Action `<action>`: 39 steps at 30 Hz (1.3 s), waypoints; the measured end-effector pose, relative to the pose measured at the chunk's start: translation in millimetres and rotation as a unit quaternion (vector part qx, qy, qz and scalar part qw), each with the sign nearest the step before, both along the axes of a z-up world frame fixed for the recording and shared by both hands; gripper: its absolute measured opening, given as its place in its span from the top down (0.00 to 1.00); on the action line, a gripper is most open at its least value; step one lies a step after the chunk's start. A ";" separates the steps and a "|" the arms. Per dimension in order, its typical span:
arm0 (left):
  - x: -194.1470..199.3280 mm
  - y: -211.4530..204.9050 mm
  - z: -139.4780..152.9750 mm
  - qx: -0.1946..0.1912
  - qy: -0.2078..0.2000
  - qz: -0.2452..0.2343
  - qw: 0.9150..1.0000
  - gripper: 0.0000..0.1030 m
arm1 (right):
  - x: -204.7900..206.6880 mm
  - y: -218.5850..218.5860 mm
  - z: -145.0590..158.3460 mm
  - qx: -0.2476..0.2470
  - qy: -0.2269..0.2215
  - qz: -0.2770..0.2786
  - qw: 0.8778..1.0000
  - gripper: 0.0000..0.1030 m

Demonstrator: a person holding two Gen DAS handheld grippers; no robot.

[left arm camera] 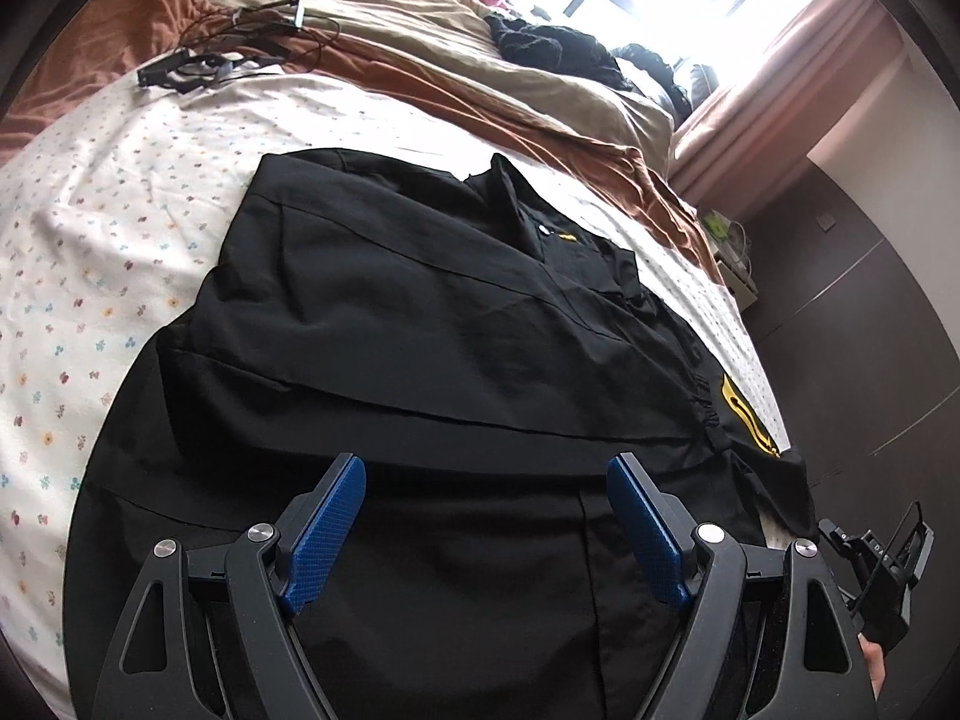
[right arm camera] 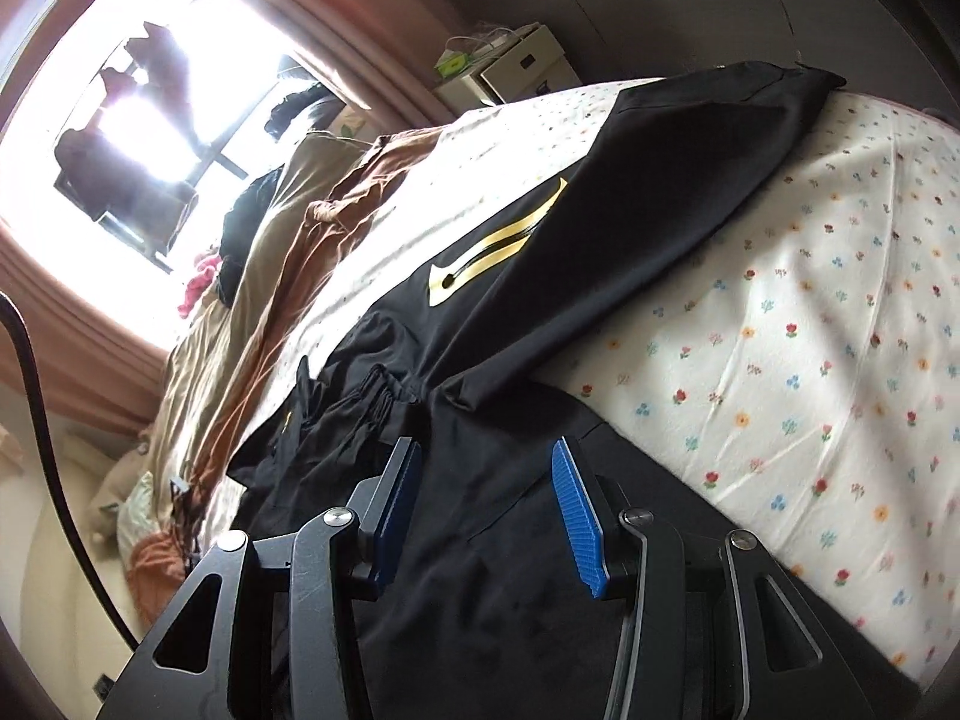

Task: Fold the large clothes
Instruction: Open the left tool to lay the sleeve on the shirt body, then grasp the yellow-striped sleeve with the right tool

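Beyond black shirt [left arm camera: 420,324]: cables [left arm camera: 240,54], brown blanket [left arm camera: 540,114], dark clothes pile [left arm camera: 552,48].

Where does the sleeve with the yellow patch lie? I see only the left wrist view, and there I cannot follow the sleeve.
Observer: The sleeve lies stretched out straight on the sheet, not folded in.
Operator: How far does its cuff go?
Observer: The cuff reaches the far edge of the bed.
Operator: Do the right tongs hold something?
Observer: No. The right tongs are open over the shirt, with nothing pinched between the pads.
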State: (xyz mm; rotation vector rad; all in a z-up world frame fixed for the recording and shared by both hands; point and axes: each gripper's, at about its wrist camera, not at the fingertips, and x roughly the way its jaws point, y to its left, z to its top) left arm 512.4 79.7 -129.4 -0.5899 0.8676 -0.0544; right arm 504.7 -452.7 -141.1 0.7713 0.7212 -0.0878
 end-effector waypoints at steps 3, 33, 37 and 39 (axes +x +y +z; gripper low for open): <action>0.3 9.6 -9.1 0.004 0.016 0.017 1.000 0.19 | 2.6 -15.1 -0.2 -0.043 0.012 0.011 0.999 0.55; -4.8 20.4 -14.2 0.043 0.014 0.066 0.997 0.19 | 66.3 -202.8 -58.6 -0.052 0.038 -0.077 0.995 0.55; -4.7 18.3 -13.1 0.052 0.012 0.068 0.996 0.19 | 75.2 -206.6 -58.2 -0.064 0.024 -0.081 0.994 0.84; -4.5 18.6 -13.5 0.050 0.012 0.068 0.996 0.19 | 78.4 -210.5 -52.1 -0.069 0.017 -0.078 0.994 0.96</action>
